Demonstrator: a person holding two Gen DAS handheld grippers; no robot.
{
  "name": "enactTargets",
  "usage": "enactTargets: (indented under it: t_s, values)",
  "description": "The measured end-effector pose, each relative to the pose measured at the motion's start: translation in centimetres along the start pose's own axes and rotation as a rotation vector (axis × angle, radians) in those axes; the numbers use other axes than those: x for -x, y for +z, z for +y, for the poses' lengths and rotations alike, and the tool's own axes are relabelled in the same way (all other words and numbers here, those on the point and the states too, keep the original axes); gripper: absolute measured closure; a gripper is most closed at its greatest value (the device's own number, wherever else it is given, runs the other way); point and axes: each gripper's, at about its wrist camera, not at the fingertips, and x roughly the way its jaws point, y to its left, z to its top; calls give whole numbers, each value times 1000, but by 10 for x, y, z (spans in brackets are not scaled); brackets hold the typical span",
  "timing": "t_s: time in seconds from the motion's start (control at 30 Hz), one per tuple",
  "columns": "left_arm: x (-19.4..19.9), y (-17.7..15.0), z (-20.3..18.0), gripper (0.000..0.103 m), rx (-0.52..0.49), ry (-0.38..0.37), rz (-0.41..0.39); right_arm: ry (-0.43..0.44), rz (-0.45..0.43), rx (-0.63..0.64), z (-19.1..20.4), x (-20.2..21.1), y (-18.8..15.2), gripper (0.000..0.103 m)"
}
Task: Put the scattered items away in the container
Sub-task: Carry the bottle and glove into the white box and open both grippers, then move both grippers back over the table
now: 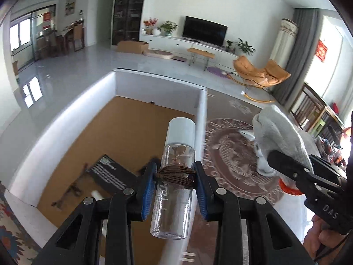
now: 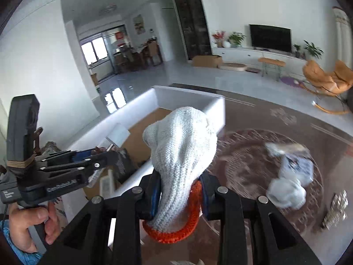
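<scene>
Clear bottle (image 1: 174, 181) clamped in left gripper (image 1: 175, 190) above white box (image 1: 66, 119), knitted glove (image 2: 181, 152) pinched in right gripper (image 2: 178, 196) nearby

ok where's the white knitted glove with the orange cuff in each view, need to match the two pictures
Left wrist view: the white knitted glove with the orange cuff is at the right edge, clamped in the right gripper, over the patterned brown rug.
Right wrist view: the glove fills the centre, pinched between the blue-padded jaws, its cuff hanging lowest.
Shared landmark: the white-walled box with a cardboard-brown floor, left of the glove in both views.
</scene>
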Motion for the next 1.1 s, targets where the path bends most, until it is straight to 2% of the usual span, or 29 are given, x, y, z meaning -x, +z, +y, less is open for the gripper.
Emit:
enactTargets:
  t_s: [0.07,0.2,0.27,0.3,0.33,0.4,0.57,0.63,0.73,0.83,0.97,1.1]
  values:
    - [-12,15,31,69,19,46,14,45,14,56,36,-35,26,74]
    - [-44,36,75,69,39,116,80,82,68,97,78,-108,59,73]
    - [-61,40,89,67,46,164,128,58,76,108,91,-137,63,64]
    - [-67,39,95,60,57,187,139,47,109,105,95,-150,64,49]
    - [-72,38,101,42,69,201,142,46,167,93,94,-168,64,36]
    - [-78,36,110,25,87,227,144,75,245,48,92,-190,60,35]
    - [-80,29,111,24,94,212,146,86,234,25,88,-193,50,35]
    - [-69,24,98,24,77,204,130,76,212,32,82,-180,44,35]
    - [-44,15,59,24,16,170,88,67,147,22,76,-141,31,35]
    - [-23,4,-2,23,-67,107,53,30,83,-2,44,-89,11,35]
    - [-9,-30,-91,13,-188,-4,51,-99,56,-58,-15,-23,-43,35]
    - [-32,-79,-169,11,-278,-90,114,-278,97,-179,-93,32,-117,35]
